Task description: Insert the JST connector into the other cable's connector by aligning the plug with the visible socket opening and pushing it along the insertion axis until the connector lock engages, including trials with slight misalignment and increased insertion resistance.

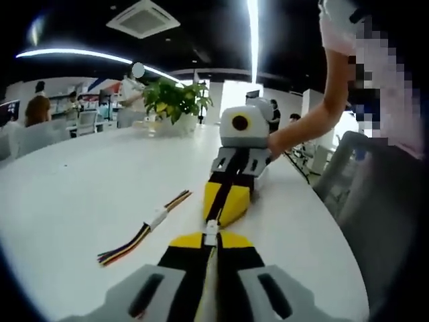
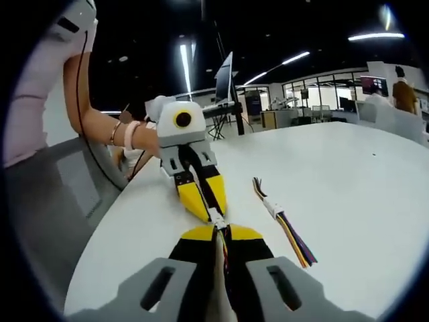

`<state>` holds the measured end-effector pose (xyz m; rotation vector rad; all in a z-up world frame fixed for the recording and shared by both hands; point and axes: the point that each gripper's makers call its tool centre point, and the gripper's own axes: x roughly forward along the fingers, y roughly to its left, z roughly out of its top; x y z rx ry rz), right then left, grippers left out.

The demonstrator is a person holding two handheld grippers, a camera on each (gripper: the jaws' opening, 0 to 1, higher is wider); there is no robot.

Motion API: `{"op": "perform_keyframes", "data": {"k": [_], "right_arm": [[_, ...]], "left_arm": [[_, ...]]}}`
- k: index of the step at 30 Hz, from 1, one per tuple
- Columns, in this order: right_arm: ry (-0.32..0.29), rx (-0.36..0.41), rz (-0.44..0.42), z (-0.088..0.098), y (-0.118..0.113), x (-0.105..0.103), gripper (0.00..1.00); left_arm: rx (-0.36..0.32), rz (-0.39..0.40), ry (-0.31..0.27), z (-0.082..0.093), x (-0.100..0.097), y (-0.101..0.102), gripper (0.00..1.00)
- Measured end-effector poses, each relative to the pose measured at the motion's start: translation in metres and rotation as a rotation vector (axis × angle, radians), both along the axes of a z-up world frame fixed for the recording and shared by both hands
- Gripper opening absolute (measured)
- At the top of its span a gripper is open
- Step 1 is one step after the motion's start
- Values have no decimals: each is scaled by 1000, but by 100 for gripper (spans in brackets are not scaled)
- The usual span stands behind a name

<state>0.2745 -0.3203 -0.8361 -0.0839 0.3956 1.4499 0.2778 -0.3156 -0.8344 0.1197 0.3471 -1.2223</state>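
My left gripper (image 1: 211,241) is shut on a small white JST connector (image 1: 211,231) that sticks out past its yellow-and-black tips. My right gripper (image 1: 218,216) comes in from the far side, tip to tip with the left, just above the white table (image 1: 80,188). In the right gripper view, my right gripper (image 2: 220,236) is shut on thin coloured wires (image 2: 222,247) that run to the white connector (image 2: 216,218). The left gripper (image 2: 209,211) meets that connector from the other side. I cannot tell whether the two connector halves are fully joined.
A second cable (image 1: 153,223) with coloured wires and a white connector lies loose on the table, also visible beside my right jaws as the loose cable (image 2: 280,218). A potted plant (image 1: 175,100) stands at the table's far end. A grey chair (image 1: 375,201) sits at the table edge.
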Motion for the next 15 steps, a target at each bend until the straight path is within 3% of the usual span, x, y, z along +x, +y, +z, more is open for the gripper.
{"op": "perform_keyframes", "data": {"k": [7, 15], "right_arm": [[6, 3, 14, 4, 0, -3, 2], [-14, -4, -37, 3, 0, 6, 2]], "left_arm": [[3, -30, -7, 1, 1, -3, 0], [25, -21, -9, -2, 12, -4, 0]]}}
